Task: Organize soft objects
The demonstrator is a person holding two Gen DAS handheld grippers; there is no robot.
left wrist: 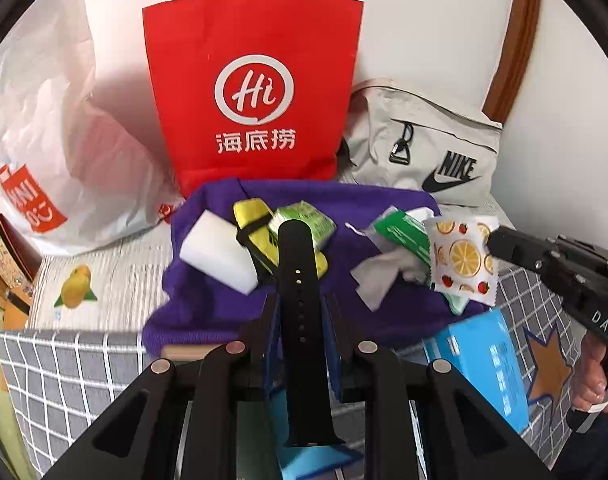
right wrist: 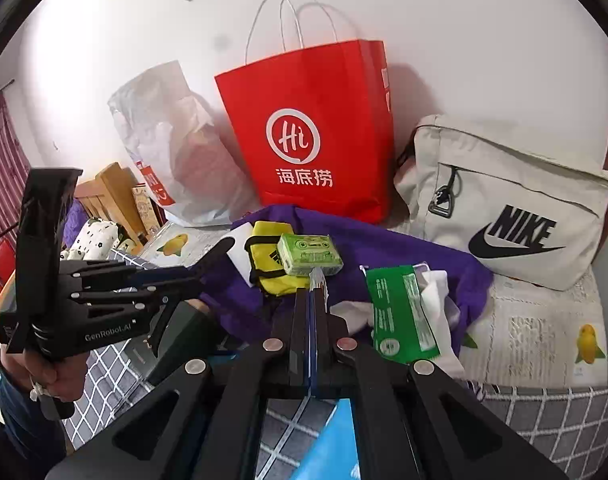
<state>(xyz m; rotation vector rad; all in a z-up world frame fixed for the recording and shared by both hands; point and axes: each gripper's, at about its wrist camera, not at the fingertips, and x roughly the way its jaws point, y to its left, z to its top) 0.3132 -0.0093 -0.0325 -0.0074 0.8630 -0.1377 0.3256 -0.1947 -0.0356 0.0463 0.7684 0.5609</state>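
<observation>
Left gripper (left wrist: 299,312) clamped on black perforated rubber strap (left wrist: 300,300), above purple cloth (left wrist: 207,304). Right gripper (right wrist: 316,280) pinching fruit-print sachet (left wrist: 462,258), seen edge-on in right view; print visible only in left view.

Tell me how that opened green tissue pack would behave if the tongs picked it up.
The green tissue pack looks soft and probably light: its thin wrapper is crinkled. It would likely sag and crush rather than stay stiff. Loose tissues spill from its torn opening onto the purple cloth, so some may drop out.
</observation>
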